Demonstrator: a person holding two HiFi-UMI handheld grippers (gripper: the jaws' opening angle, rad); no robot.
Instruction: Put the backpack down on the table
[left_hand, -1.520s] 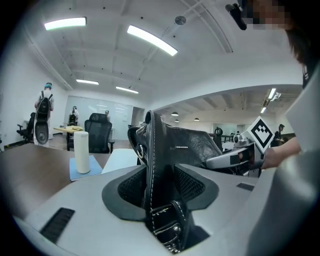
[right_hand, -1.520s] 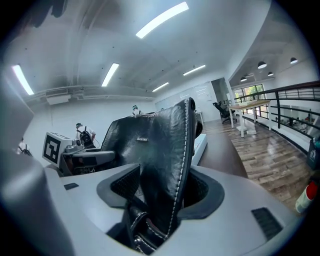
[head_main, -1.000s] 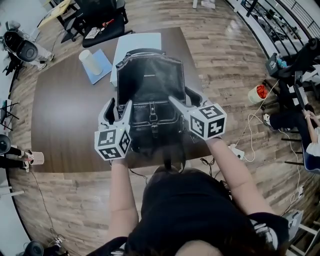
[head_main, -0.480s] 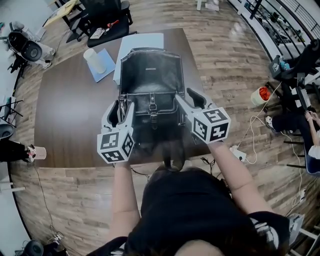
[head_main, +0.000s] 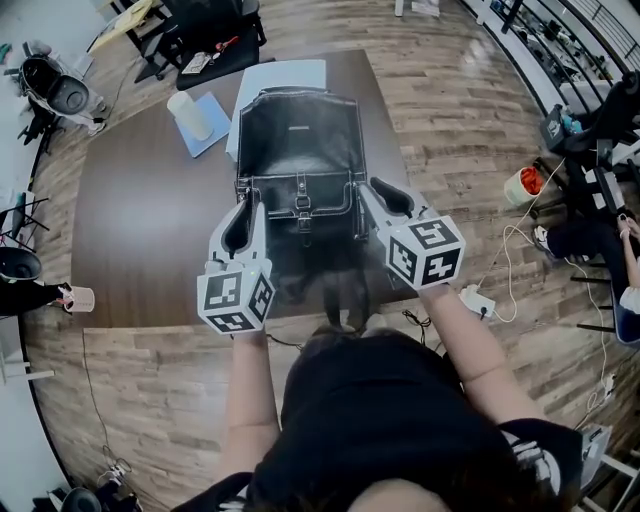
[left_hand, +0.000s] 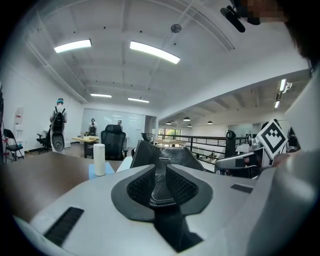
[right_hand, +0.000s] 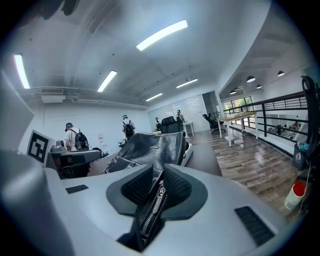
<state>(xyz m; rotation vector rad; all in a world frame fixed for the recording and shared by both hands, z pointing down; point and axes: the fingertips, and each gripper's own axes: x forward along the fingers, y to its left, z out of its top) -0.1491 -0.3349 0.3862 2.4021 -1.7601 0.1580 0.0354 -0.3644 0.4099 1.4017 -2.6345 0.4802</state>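
The black leather backpack (head_main: 300, 140) lies flat on the dark brown table (head_main: 140, 230), with its buckled front pocket toward the near edge. My left gripper (head_main: 247, 212) is at the bag's near left corner. Its jaws are closing, and a stitched leather strip (left_hand: 161, 187) is pinched between the pads. At the near right corner is my right gripper (head_main: 377, 195), also closing, with a zippered edge (right_hand: 152, 202) of the bag caught between its pads. In the two gripper views the bag's flap (left_hand: 167, 155) (right_hand: 150, 145) rises beyond the jaws.
A white roll (head_main: 188, 114) stands on a blue pad (head_main: 212, 128) left of the bag, and a white sheet (head_main: 285, 72) lies under its far end. Black office chairs (head_main: 215, 35) stand behind the table. A red-filled bucket (head_main: 524, 186) and a power strip (head_main: 474, 300) are on the floor at right.
Both grippers' jaws have narrowed from wide open to pinching the bag's near corners. Both hands have drawn slightly toward the table's near edge.
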